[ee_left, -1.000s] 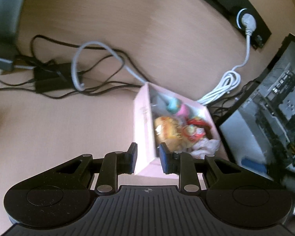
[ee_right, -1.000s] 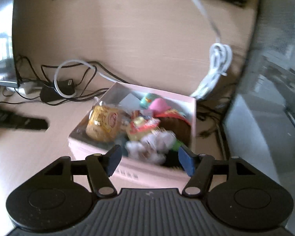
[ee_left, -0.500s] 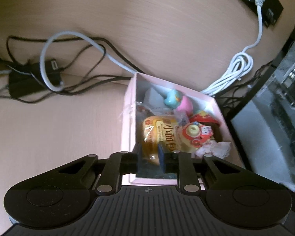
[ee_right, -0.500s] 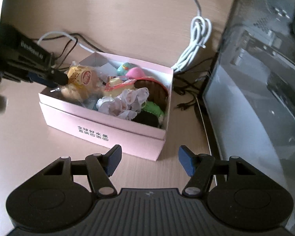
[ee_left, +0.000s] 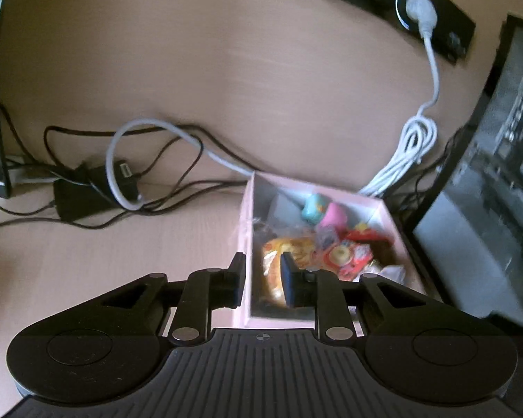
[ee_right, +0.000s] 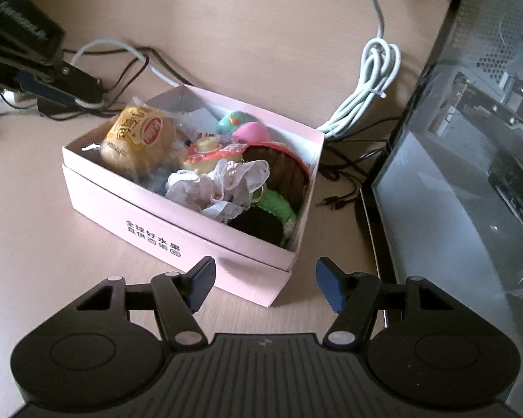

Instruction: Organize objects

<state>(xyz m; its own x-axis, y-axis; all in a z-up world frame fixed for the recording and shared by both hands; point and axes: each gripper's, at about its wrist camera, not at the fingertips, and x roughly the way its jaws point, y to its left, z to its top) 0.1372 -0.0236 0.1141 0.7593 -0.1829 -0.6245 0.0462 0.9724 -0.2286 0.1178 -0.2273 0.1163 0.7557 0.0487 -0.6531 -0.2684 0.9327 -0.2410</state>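
Box [ee_right: 177, 230], front wall: two lines of black Chinese print, "全球好水果" over a second line only partly legible. Snack bag [ee_right: 139, 132]: red oval label, characters too small to read. Left tool [ee_right: 28, 35]: pale lettering, blurred.

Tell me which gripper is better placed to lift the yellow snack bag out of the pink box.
Left. The left gripper hangs open above the yellow snack bag; the right gripper sits outside the pink box.

Left gripper [ee_left: 261, 278] and right gripper [ee_right: 264, 287]: black ribbed bodies showing silver pivot screws, linkage arms carrying dark-blue finger pads [ee_right: 331, 287].
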